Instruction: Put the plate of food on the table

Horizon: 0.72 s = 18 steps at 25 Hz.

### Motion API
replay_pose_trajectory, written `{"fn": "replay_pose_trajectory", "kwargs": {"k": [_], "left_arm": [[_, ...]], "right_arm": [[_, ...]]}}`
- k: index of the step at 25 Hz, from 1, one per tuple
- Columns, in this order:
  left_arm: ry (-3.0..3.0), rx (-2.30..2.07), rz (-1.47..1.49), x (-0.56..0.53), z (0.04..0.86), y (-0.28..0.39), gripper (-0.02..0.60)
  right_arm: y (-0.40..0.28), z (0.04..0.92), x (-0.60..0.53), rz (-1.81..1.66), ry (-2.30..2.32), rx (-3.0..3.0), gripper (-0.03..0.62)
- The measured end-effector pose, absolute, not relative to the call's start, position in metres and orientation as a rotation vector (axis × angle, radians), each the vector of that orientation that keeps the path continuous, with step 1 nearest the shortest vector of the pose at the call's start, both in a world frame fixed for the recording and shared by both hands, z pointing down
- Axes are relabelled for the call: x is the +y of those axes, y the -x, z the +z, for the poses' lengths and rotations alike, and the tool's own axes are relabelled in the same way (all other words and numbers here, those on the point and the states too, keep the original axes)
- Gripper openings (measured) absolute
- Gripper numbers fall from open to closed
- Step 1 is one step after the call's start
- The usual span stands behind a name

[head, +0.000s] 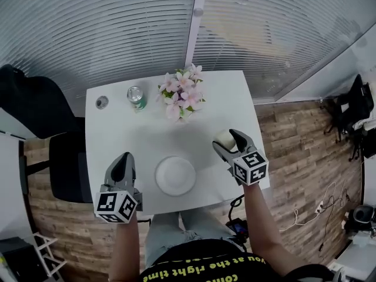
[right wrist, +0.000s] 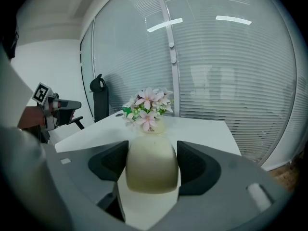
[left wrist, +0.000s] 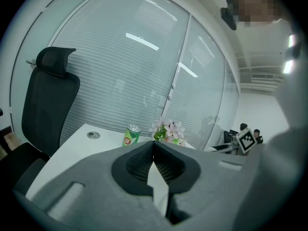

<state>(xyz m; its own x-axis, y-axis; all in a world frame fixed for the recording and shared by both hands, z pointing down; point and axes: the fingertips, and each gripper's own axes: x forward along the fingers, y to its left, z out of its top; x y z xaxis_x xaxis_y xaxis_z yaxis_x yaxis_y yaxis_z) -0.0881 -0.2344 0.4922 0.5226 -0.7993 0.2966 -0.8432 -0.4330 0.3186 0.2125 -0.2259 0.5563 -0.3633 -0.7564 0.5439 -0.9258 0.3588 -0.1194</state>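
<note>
A round white plate [head: 174, 175] lies near the front edge of the white table [head: 117, 135]; I see nothing on it. My right gripper [head: 226, 140] hovers over the table to the right of the plate, shut on a cream, rounded bun-like piece of food [right wrist: 151, 170] that fills the space between its pads. My left gripper [head: 122, 168] is just left of the plate, over the table's front left part. In the left gripper view its jaws meet at the tips [left wrist: 154, 146] with nothing between them.
A pot of pink flowers [head: 182, 93] and a green drink can [head: 137, 97] stand at the table's far side, with a cable grommet [head: 102, 102] to their left. A black office chair [head: 35, 116] is left of the table. Glass walls with blinds [head: 117, 28] stand behind it.
</note>
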Motion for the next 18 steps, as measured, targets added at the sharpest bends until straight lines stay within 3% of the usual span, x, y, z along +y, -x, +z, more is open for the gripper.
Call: {"fn": "replay_pose_trajectory", "kwargs": {"k": [18], "left_arm": [[-2.416,-1.377,0.071,-0.219,0.451,0.091,0.002]], "right_arm": [[-0.205,0.472,-0.223,0.430,-1.469,-2.324,0.325]]}}
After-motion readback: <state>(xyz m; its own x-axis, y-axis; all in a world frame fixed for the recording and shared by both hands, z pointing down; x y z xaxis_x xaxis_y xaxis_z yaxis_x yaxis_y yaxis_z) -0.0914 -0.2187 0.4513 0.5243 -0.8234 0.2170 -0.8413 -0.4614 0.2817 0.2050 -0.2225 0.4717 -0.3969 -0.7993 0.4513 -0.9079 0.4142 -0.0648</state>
